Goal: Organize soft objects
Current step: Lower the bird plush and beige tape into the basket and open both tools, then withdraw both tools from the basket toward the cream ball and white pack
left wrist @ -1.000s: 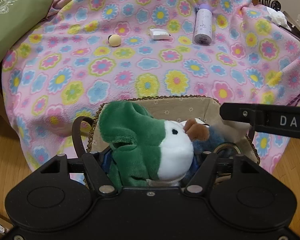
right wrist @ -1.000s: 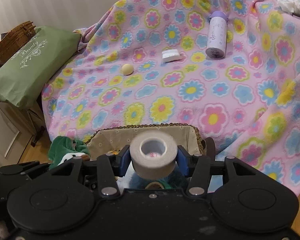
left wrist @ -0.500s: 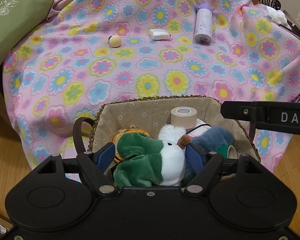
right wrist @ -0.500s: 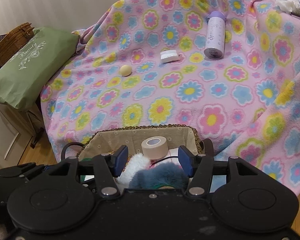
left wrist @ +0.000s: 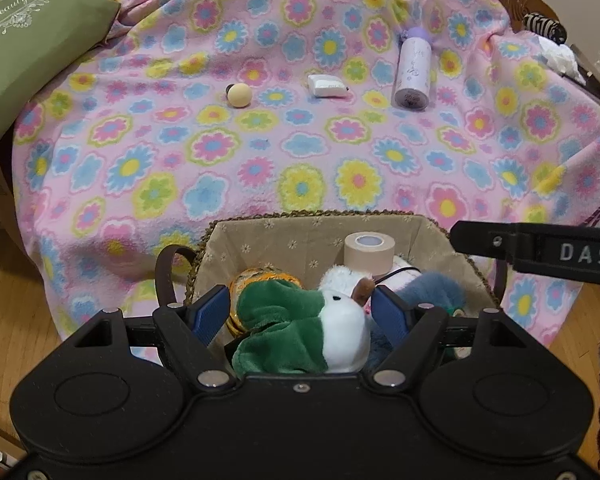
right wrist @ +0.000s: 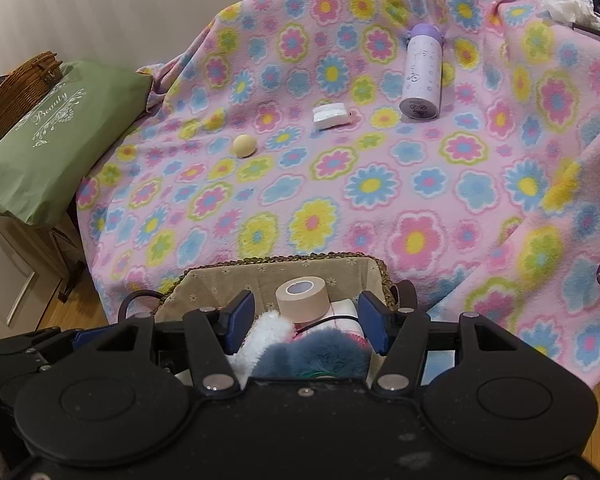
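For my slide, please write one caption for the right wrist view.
Right gripper opening above the basket, beige tape roll resting inside.

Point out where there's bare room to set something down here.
Free: the flowered blanket between the basket rim and the row of ball, white packet and bottle. Crowded: the basket, heaped with plush toys and tape roll.

The basket (left wrist: 432, 240) is sitting nearly full: a plush (left wrist: 300, 328), a tape roll (left wrist: 367, 253) and a blue fluffy toy (right wrist: 316, 354) are crowding its near half. The blanket (left wrist: 300, 160) beyond is lying mostly bare, with only a ball (left wrist: 239, 95), a white packet (left wrist: 327, 86) and a bottle (left wrist: 413, 72) lying far back.
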`<action>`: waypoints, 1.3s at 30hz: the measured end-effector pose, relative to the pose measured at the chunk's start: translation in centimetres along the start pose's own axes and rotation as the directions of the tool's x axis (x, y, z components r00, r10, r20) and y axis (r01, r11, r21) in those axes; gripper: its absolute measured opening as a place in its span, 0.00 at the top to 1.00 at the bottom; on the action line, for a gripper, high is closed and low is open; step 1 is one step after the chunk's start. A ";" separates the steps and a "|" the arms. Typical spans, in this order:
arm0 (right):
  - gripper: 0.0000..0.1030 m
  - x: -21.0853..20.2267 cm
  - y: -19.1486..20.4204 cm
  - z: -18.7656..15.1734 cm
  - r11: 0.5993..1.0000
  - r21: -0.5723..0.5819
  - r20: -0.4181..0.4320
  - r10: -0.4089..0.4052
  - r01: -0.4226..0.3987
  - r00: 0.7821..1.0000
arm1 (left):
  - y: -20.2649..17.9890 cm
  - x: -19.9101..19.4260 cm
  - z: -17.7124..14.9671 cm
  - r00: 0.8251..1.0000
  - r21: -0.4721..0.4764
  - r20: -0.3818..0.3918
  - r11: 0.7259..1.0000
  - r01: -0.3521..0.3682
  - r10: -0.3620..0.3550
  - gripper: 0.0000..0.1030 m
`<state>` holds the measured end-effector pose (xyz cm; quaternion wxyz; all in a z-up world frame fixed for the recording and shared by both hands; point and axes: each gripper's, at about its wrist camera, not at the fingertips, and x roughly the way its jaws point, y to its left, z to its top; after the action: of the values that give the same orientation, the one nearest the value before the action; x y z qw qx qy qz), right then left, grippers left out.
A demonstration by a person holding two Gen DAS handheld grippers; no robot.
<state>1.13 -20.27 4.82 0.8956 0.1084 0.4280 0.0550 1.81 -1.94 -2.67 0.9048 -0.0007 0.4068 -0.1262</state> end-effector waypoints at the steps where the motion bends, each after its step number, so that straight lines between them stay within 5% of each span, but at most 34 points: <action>1: 0.44 0.0 0.0 0.0 1.000 0.001 0.000 -0.001 0.001 1.000 | -0.1 -0.2 0.0 1.000 0.003 0.009 1.000 0.003 -0.003 0.29; 39: 0.42 0.2 0.0 0.0 1.000 0.002 -0.019 -0.001 0.001 1.000 | -0.3 -0.2 -0.1 0.999 0.015 0.024 0.999 -0.038 0.038 0.28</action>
<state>1.27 -20.25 4.62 0.8915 0.1085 0.4364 0.0553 1.55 -2.16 -2.58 0.9118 0.0124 0.3949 -0.1120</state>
